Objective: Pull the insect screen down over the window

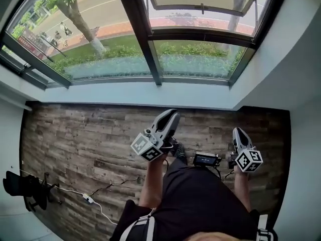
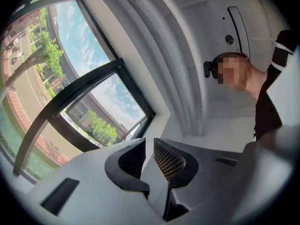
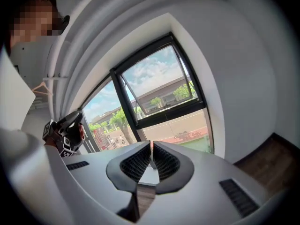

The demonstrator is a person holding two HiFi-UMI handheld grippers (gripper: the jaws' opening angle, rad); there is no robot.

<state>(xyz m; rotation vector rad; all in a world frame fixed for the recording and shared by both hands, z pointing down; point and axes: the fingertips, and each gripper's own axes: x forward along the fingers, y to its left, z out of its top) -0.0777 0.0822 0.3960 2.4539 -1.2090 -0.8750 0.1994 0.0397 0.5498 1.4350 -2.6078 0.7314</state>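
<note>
Well, the job has not really started yet. The big window with the black metal frame [image 1: 143, 34] fills the top of the head view. One small pane [image 1: 200, 7] at the upper right is tipped open. Below the window are a white ledge [image 1: 150, 95] and a brown wooden floor [image 1: 75, 134]. I cannot see the insect screen in any view. My guess is that it is rolled up at the top of the window, out of the picture. The left tool [image 1: 172, 115] is in the middle of the head view and points up toward the glass. Its two jaws sit close together with only a thin gap, and nothing is between them. The right tool [image 1: 239, 132] is at the lower right, just above the floor in the picture. Its jaws are pressed almost flat together, and it holds nothing too. So I think this step is reaching toward the window. Next, I think the person has to find the bar or handle of the screen. Then a tool must open, bite onto it, and pull it straight down so it does not tip to one side. No box, bin or bowl shows here, so there is nothing to tell about what is inside one.
</note>
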